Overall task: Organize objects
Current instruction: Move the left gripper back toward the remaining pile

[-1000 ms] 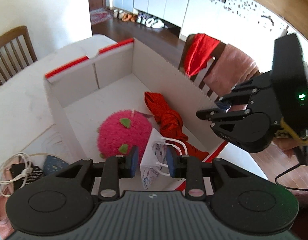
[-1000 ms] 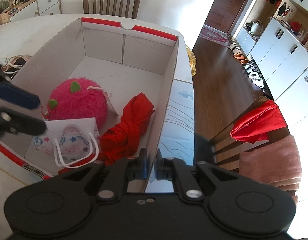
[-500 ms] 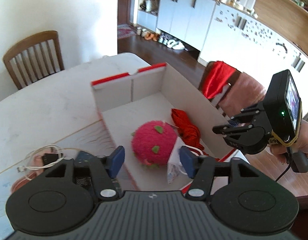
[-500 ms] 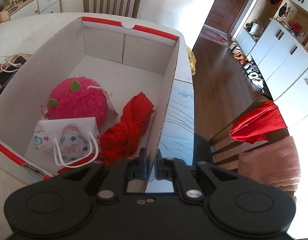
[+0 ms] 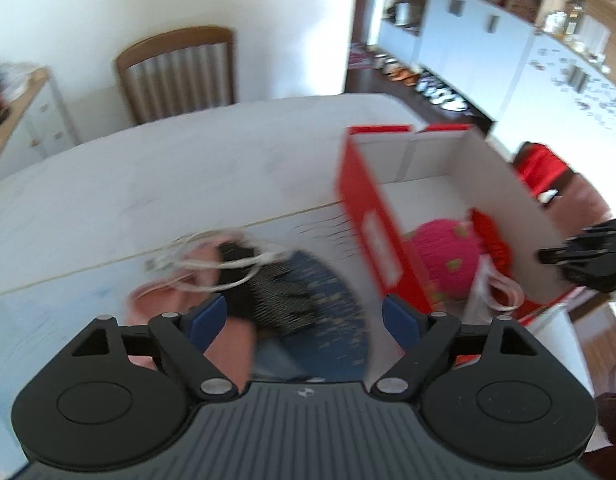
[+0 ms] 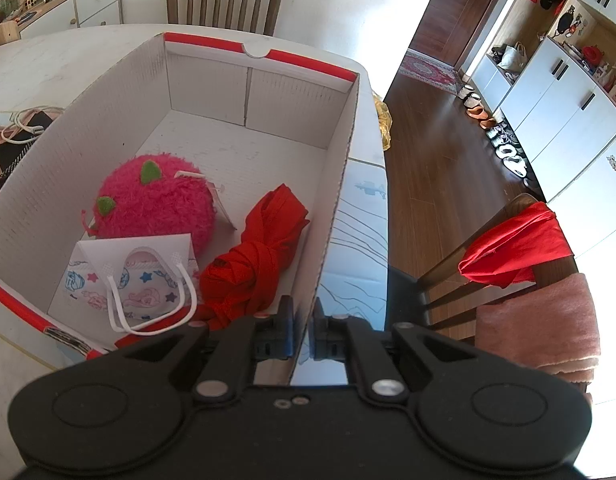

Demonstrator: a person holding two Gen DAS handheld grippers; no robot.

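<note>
We see the box (image 6: 340, 168) on the table (image 5: 155, 184), holding a pink plush ball (image 6: 155, 200), a red cloth (image 6: 259, 256) and a printed face mask (image 6: 127, 280). The right gripper (image 6: 303, 332) pinches the box's near wall. The left gripper (image 5: 303, 316), spread wide and empty, hovers over a blurred pile with a white cable (image 5: 211, 264) just outside the box.

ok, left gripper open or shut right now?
Open. In the left wrist view the left gripper has its blue pads spread wide with nothing between them, above the blurred clutter beside the box.
</note>
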